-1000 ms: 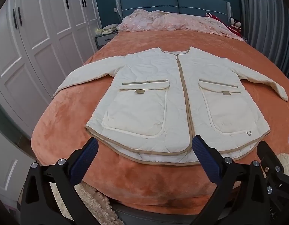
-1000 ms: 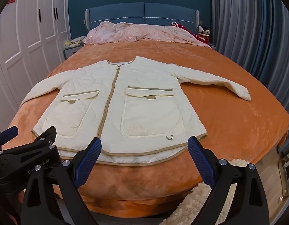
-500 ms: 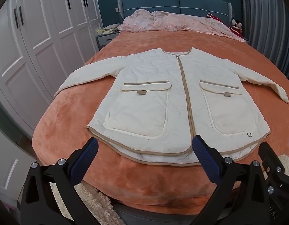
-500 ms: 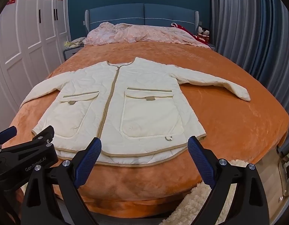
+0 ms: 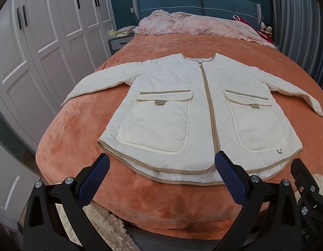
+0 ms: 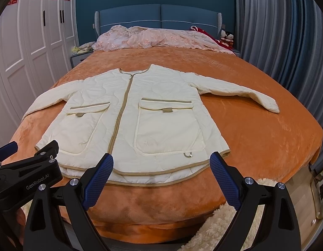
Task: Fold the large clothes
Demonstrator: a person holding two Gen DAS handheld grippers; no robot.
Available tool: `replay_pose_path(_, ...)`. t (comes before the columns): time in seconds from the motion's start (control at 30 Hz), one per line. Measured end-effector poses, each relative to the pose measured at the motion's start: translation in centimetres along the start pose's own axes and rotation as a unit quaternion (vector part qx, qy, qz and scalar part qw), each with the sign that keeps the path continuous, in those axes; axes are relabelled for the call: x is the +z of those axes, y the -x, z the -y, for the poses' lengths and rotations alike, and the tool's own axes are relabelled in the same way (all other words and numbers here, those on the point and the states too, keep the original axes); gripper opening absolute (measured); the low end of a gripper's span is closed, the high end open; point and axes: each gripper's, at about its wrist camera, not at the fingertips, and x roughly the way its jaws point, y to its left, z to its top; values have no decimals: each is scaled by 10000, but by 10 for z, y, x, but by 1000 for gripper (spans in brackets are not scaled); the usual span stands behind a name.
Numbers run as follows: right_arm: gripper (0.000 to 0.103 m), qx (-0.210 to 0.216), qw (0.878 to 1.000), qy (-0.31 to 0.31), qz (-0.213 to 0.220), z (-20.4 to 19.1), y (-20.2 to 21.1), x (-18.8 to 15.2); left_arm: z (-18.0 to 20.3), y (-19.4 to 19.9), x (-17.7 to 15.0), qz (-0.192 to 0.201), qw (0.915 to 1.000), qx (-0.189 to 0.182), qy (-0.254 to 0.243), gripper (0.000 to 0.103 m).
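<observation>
Task at zero folds: cream jacket (image 5: 203,113) zipped, flat on orange bed (image 5: 73,146), sleeves spread, just ahead of left gripper (image 5: 161,174) and right gripper (image 6: 161,173), both spread wide, empty; every fold outstanding.

Both grippers are hanging off the foot of the bed (image 5: 63,150), jaws spread wide, nothing between them. The left gripper (image 5: 162,175) and right gripper (image 6: 161,174) are sitting side by side, so they're crowding each other toward the middle. The jacket (image 5: 182,113) is lying flat mid-frame with bare blanket showing on both sides of the sleeves. The pink bedding (image 6: 161,38) is piling up at the top of the frame, well apart. The wardrobe (image 5: 46,41) is closing in the left edge, the curtain (image 6: 276,31) the right.
</observation>
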Motion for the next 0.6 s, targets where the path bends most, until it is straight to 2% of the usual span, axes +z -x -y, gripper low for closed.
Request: replay_pose_path(0.6,91,-7,10000,9,18,1,-1,1,-4,0,-2,10,10000,11,29,98)
